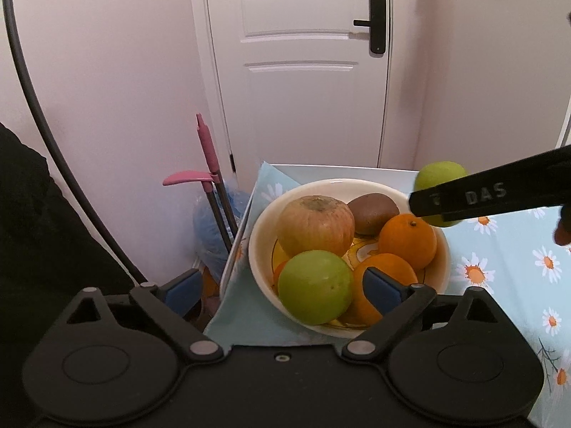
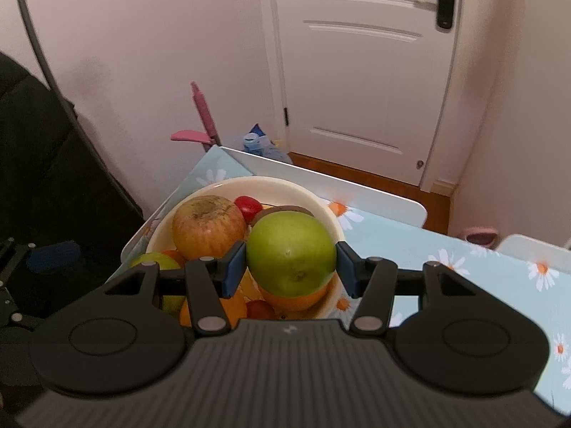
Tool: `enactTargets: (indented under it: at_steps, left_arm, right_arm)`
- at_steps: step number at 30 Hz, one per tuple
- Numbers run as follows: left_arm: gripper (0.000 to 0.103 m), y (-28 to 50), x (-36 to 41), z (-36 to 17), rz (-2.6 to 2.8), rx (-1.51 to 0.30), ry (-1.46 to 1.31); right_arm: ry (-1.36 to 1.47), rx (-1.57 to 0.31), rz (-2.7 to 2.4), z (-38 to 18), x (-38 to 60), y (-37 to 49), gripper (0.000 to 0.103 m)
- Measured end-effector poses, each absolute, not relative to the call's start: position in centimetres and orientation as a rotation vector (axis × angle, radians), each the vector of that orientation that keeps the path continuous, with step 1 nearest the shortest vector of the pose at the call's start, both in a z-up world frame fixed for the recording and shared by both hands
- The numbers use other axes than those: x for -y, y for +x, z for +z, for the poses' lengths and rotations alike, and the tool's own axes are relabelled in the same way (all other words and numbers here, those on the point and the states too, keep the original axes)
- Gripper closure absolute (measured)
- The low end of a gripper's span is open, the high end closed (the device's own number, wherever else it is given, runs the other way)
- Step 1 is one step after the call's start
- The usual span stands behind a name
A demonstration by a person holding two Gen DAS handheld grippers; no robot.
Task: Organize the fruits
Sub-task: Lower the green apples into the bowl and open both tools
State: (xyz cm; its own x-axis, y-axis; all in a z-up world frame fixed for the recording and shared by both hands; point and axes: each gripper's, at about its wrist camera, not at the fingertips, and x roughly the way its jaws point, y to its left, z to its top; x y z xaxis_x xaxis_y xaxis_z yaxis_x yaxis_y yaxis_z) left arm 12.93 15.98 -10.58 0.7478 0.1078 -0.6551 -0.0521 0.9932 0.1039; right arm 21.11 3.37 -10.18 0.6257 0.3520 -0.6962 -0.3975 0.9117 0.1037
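Round smooth green apple (image 2: 291, 253) | clamped across its widest part by right gripper (image 2: 291, 264) | firm, waxy, likely slippery, moderately heavy | left gripper (image 1: 282, 285) wide open, empty, over cream ceramic bowl (image 1: 260, 228)

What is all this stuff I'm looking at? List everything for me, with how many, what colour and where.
bowl: one, cream, on the table corner
green apples: two, one in the bowl, one gripped above it
red-yellow apple: one, in the bowl
oranges: at least two, in the bowl
kiwi: one, brown, bowl's far side
small red fruits: two, in the bowl
tablecloth: one, pale blue with daisies
door: one, white, black handle
pink-handled tool: one, against the wall
left hand-held gripper: black, blue pads, open, empty
right hand-held gripper: black, blue pads, clamped on the green apple
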Motion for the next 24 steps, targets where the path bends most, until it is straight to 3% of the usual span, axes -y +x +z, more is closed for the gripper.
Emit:
enactTargets:
  at_steps: [16,19,21,24]
  left_arm:
    - [0.002,12.7,-16.8,-10.7,0.081,-0.730,0.112]
    - [0.002,12.6,-16.8,-10.8,0.070,-0.730,0.117]
    - [0.002,12.5,-16.9,-11.0,0.063,-0.734,0.121]
    - [0.002,12.4,-17.0,-11.2,0.051,-0.737,0.120]
  right_arm:
    - [-0.116,-0.770,0.540,-12.4,-6.6,22.0,0.034]
    - [-0.127,-0.726,0.542,-12.2,-6.8,21.6,0.018]
    - [-0.140,-0.695,0.525,-12.1,-6.8,21.2,0.000]
    - [-0.144,-0.687,0.506,-12.1,-6.7,20.9,0.000]
